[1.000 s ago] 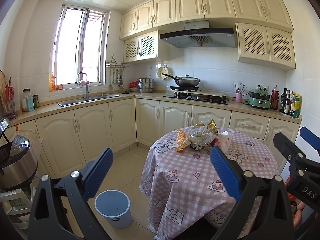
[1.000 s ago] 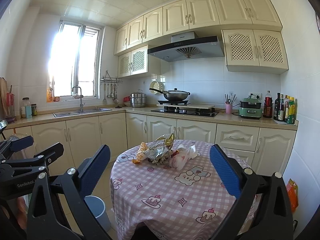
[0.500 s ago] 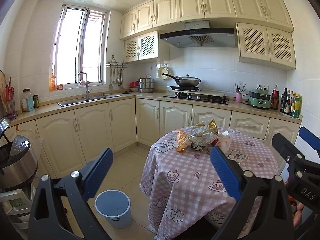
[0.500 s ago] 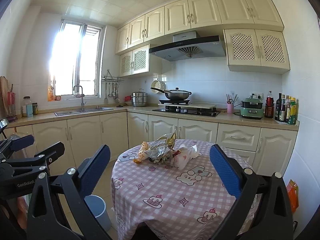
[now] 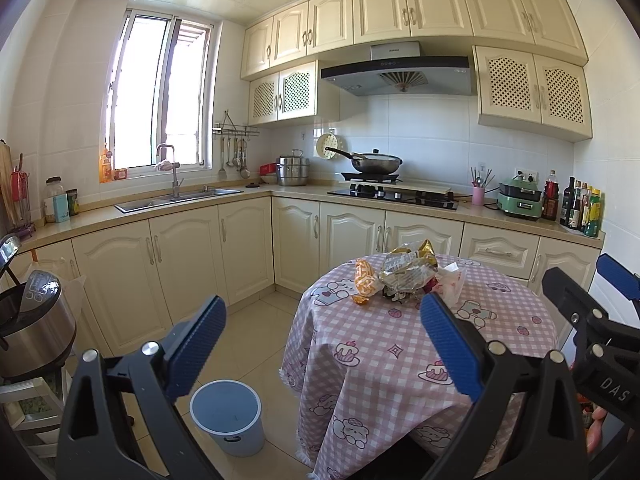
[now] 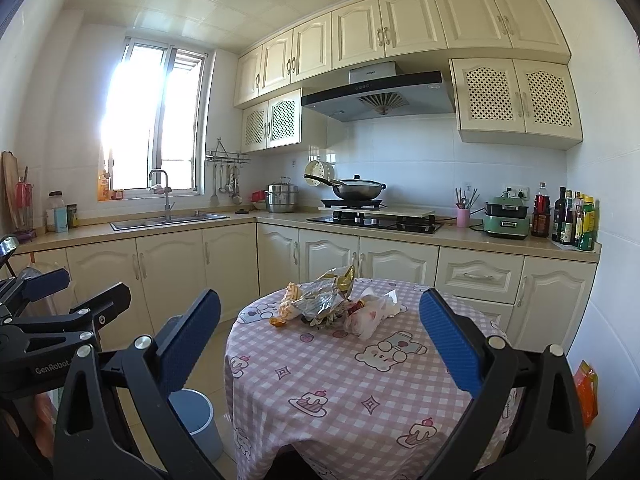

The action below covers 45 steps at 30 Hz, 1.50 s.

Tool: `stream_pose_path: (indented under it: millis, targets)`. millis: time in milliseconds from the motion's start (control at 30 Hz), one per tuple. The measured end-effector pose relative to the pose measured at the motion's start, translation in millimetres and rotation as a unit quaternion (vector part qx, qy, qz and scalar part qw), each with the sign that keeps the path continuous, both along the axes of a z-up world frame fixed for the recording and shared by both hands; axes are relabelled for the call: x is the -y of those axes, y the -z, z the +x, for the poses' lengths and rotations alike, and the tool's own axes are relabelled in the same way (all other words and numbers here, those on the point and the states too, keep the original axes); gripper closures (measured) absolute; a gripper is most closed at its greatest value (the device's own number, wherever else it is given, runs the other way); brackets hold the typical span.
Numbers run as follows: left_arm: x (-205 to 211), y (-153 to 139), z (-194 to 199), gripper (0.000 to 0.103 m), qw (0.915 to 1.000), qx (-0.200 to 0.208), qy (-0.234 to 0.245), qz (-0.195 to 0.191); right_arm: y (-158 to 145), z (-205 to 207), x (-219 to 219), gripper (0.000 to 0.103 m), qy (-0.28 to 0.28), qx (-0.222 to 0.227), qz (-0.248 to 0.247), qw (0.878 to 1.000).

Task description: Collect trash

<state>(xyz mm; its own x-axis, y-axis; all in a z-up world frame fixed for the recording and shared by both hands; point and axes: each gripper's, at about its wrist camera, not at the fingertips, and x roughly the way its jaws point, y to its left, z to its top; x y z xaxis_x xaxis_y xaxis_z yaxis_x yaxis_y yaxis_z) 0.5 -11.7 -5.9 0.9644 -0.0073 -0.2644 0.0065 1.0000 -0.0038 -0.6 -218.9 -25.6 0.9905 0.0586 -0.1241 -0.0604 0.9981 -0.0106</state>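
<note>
Fingers [image 5: 196,344] of both grippers spread wide and empty, trash pile [image 5: 404,276] on table [image 5: 400,360] well ahead

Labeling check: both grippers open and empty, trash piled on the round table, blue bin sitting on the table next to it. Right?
One error: the blue bin stands on the floor left of the table, not on it, as the left wrist view shows. The trash pile is on the table; left gripper and right gripper are open and empty.

Both grippers are black frames with triangular cut-outs and round silver screws. The left gripper [image 5: 320,344] carries two ribbed blue pads [image 5: 448,348]; so does the right gripper [image 6: 318,342]. White lettering "DAS" [image 5: 616,383] and "GenRobot" [image 6: 52,369] marks their sides.
</note>
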Motion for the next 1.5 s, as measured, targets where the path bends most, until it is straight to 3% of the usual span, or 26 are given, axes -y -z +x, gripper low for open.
stream_pose_path:
  millis: [1200,1500]
  targets:
    - [-4.9,5.5,0.4,0.007,1.0,-0.004,0.0,0.0,3.7,0.7,0.5,0.007,-0.004,-0.007,-0.001,1.0]
    - [-8.6,18.4,19.5,0.007,0.9996,-0.025,-0.009,0.005,11.0,20.5,4.7,0.007,-0.008,-0.027,0.007,1.0]
